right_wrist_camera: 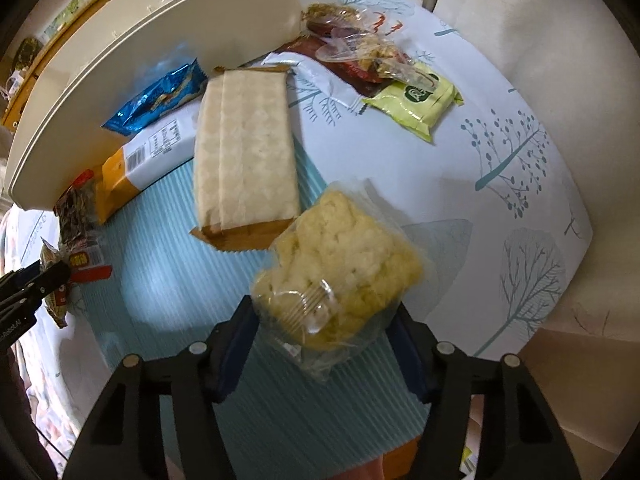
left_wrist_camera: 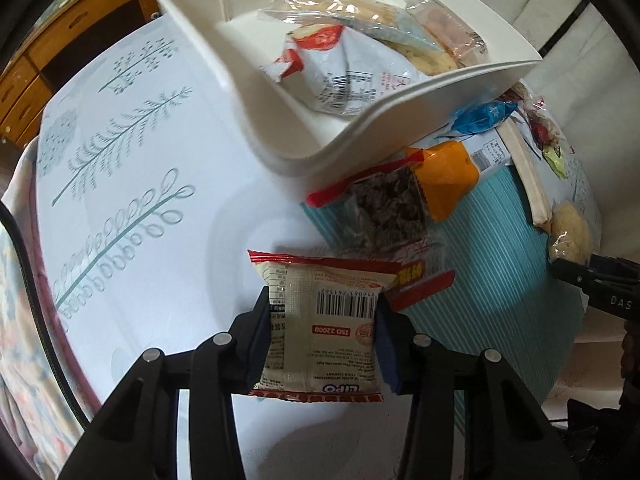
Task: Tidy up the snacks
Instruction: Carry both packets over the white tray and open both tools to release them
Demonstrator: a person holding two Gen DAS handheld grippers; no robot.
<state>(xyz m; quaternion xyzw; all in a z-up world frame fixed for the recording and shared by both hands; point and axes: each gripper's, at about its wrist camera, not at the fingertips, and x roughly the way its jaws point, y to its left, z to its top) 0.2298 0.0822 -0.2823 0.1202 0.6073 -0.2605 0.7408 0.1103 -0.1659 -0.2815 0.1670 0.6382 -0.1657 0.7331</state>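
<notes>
Left wrist view: the left gripper (left_wrist_camera: 322, 334) is clamped on a cream snack packet (left_wrist_camera: 320, 320) with red edges, barcode facing up, held above the tree-print tablecloth (left_wrist_camera: 132, 152). Ahead sits the white bin (left_wrist_camera: 280, 128), already holding a white-and-red bag (left_wrist_camera: 340, 72) and clear-wrapped biscuits (left_wrist_camera: 400, 36). Just beside the bin, on the striped teal mat (left_wrist_camera: 500, 272), lie a dark seaweed-like packet (left_wrist_camera: 384, 208) and an orange-ended packet (left_wrist_camera: 444, 176). The other gripper pokes in at the right edge.

Right wrist view: the right gripper (right_wrist_camera: 324, 340) is grasping a clear-wrapped pale yellow pastry (right_wrist_camera: 340, 264) low over the teal mat (right_wrist_camera: 168, 280). Beyond it a long beige packet (right_wrist_camera: 244, 160) lies flat, its near end touching the pastry wrapper. A blue wrapper (right_wrist_camera: 160, 100) is tucked against the bin's wall (right_wrist_camera: 160, 48). A green packet (right_wrist_camera: 416, 104) and a clear bag of mixed snacks (right_wrist_camera: 360, 40) rest on the tablecloth (right_wrist_camera: 500, 152).
</notes>
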